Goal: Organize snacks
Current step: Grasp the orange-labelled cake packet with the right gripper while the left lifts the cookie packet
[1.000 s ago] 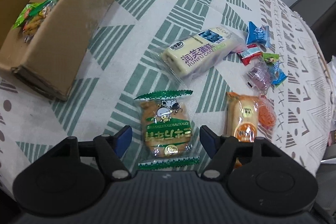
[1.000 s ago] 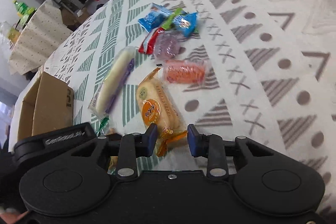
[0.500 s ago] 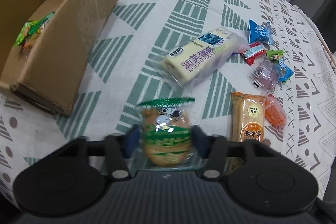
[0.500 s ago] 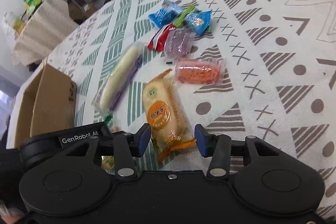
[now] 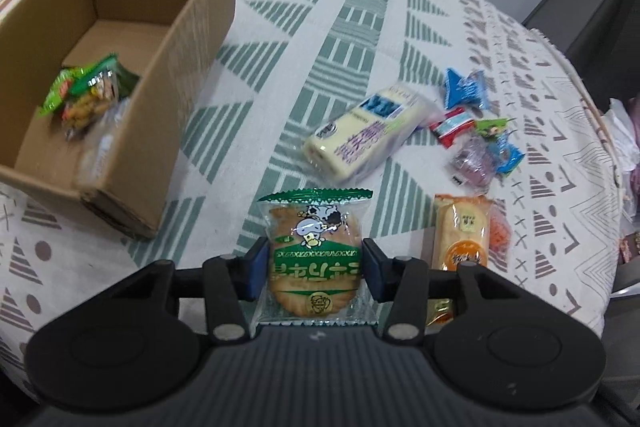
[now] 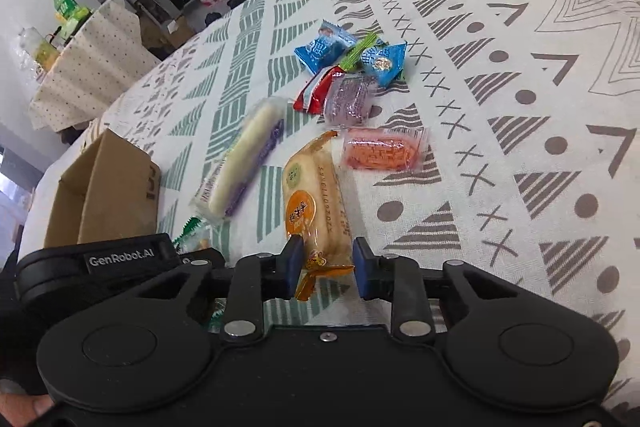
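The left gripper [image 5: 314, 265], jaws just closed, clamps a green cracker packet [image 5: 315, 251]; it should lift level and clear the near wall of the cardboard box [image 5: 188, 39] ahead to its left. To its right, the right gripper [image 6: 323, 263], jaws just narrowed, pinches an orange cake packet [image 6: 314, 201]. Beyond lie a long cream cake bar [image 5: 366, 135] and small sweets [image 6: 352, 67], none blocking the path.

Bare patterned tablecloth [image 5: 280, 39] between the cardboard box [image 5: 188, 39] and the cream cake bar [image 5: 360, 143] — an open lane, box top open with green snack bags [image 5: 84, 95] inside, small sweets [image 5: 476, 131] clustered to the right, orange packet [image 6: 312, 199] beside them.
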### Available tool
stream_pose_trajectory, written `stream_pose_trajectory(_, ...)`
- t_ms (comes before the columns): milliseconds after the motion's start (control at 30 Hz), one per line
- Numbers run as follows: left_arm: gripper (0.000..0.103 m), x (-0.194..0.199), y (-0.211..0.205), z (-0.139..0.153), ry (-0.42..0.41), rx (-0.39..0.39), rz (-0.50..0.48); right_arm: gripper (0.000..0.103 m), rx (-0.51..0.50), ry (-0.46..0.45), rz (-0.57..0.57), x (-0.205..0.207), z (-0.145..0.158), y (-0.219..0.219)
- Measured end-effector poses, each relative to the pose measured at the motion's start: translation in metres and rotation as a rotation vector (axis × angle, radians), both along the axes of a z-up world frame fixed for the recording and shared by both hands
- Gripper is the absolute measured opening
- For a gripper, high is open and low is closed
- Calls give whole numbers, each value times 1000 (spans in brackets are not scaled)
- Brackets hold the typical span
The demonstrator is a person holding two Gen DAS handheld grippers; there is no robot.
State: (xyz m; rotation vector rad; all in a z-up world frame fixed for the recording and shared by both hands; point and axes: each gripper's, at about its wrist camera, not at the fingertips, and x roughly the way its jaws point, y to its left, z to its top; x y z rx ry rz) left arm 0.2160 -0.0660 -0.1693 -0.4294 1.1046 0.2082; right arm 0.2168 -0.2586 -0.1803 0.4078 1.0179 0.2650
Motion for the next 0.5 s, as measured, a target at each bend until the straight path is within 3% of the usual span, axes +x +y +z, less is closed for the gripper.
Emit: stream_pose_trajectory(500, 48, -21, 30, 57, -140, -42, -16, 22, 101, -58, -80, -25, 38, -6)
